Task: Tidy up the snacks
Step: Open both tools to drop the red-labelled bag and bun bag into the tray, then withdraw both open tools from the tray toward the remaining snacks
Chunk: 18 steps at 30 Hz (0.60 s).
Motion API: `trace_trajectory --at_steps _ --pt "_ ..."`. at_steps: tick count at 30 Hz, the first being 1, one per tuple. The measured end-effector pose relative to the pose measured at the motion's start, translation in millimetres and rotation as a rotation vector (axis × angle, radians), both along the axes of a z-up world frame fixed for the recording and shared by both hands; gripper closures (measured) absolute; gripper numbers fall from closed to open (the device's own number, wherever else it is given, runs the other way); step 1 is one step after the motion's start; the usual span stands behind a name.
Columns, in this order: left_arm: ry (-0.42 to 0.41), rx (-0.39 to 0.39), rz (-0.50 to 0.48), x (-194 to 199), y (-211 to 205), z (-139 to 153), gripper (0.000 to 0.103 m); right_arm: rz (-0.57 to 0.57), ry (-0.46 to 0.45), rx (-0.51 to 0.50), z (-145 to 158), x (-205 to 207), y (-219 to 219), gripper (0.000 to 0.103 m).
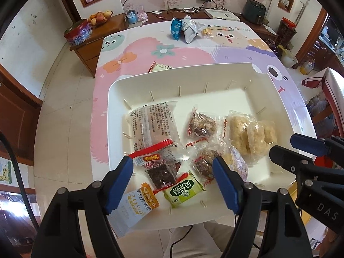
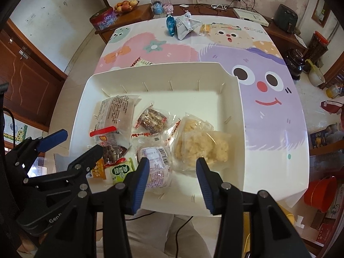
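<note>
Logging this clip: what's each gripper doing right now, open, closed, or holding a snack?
Left gripper: open, holding nothing, above the snacks in the white tray.
Right gripper: open, holding nothing.

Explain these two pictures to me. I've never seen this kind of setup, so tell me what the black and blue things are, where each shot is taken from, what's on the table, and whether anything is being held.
There is no robot here. A person holds a two-finger claw in each hand, and each claw carries a wide-angle camera looking forward along its fingers. One picture comes from the left claw, the other from the right claw; each view also catches the other claw at its edge.

Both claws are open and hold nothing.

Below them a white tray sits on a cartoon-print tablecloth. In the tray lie wrapped snacks: a green packet, a red-edged dark bar and pale puffed-rice cakes. More snack bags wait at the far end of the table, outside the tray.
</note>
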State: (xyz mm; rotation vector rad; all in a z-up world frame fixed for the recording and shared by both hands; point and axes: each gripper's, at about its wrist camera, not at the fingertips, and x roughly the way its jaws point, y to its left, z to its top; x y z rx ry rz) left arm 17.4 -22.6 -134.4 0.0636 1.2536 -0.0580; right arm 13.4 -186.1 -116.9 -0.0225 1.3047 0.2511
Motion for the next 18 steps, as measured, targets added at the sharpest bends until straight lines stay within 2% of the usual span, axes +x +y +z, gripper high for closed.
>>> trace_trajectory --at_steps 9,18 --pt "-0.004 -0.003 -0.003 5 0 3 0.028 -0.011 -0.019 -0.001 5 5 -1 0.057" --pt "-0.014 -0.005 -0.027 27 0 9 0.028 -0.021 -0.064 -0.025 13 21 0 0.057"
